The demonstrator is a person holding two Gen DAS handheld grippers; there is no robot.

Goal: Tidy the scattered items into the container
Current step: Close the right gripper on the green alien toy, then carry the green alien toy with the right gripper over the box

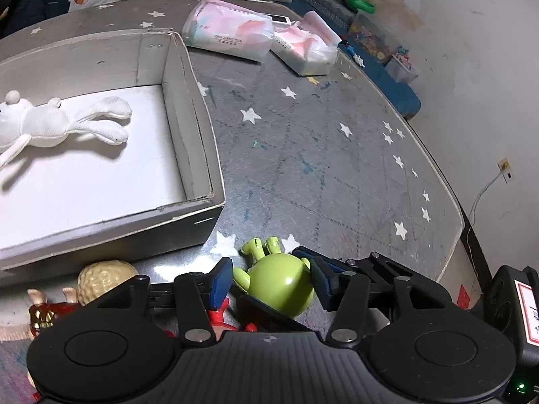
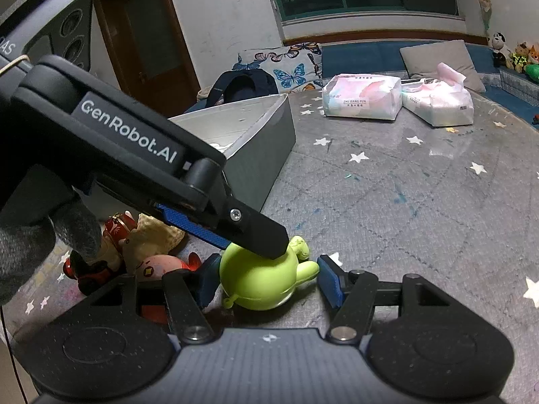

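A grey star-printed mat (image 1: 303,155) fills most of both views, running from the lower edge up to a blue cushion edge at the top. On it, in the upper left of the left wrist view, sits the box (image 1: 198,111), a grey open-topped container with a white floor; in the right wrist view the same box (image 2: 266,141) shows left of centre, partly behind the other tool. Inside it, at the far left of the left wrist view, a white plush (image 1: 57,124) lies on its side. Two tissue packs (image 1: 229,30) lie side by side near the top centre of that view and in the upper right of the right wrist view. The left gripper (image 1: 273,277) sits at the bottom centre of its own view, jaws set fairly wide on either side of the green toy (image 1: 283,282), with the blue pads close to its round body; firm contact cannot be told. In the right wrist view the left gripper's black fingertip (image 2: 269,239) presses on top of the green toy (image 2: 259,279). The right gripper (image 2: 266,281) also straddles the toy, jaws wide, its left pad just beside the body and its right pad apart from it. The toy lies on the mat, outside the box and near its front corner. A beige toy (image 1: 104,277) and red figures (image 1: 43,314) crowd the lower left
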